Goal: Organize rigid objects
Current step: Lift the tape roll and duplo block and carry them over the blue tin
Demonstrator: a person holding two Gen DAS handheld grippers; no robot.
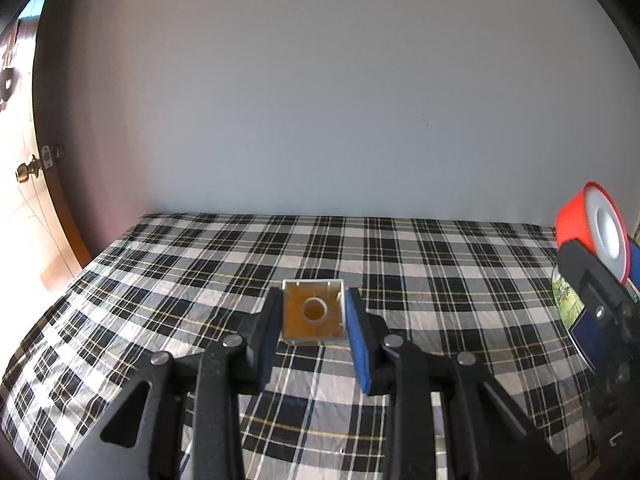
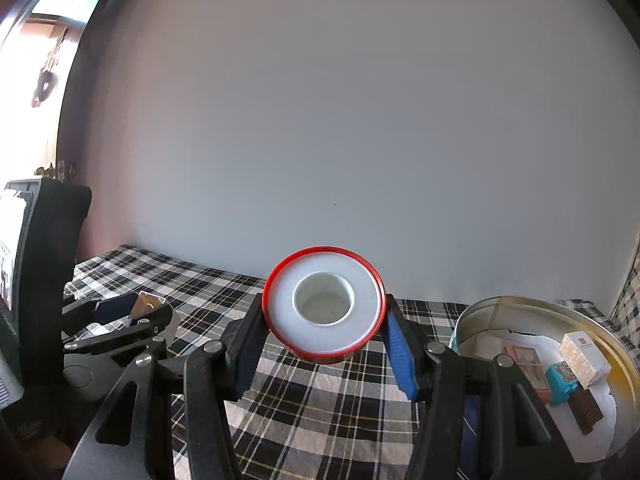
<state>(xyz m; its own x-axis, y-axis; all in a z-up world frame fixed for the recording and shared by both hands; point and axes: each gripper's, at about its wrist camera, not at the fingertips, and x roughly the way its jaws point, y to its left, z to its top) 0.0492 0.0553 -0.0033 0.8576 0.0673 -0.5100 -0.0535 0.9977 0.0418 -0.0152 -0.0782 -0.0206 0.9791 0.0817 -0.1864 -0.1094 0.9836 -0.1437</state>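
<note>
Right wrist: left claw (image 2: 150, 312) half hides its square block (image 2: 149, 303).

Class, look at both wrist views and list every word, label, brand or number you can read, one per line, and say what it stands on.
No text can be read.
white box in the round tin: small red mark, too blurred.
round tin's side label: a picture, no letters readable.
device screen at left: glare, illegible.

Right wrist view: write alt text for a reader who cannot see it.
The right gripper holds a red-rimmed white tape roll above a plaid tablecloth. A round tin of small boxes sits at right; the left gripper holds a small square block at left.
</note>
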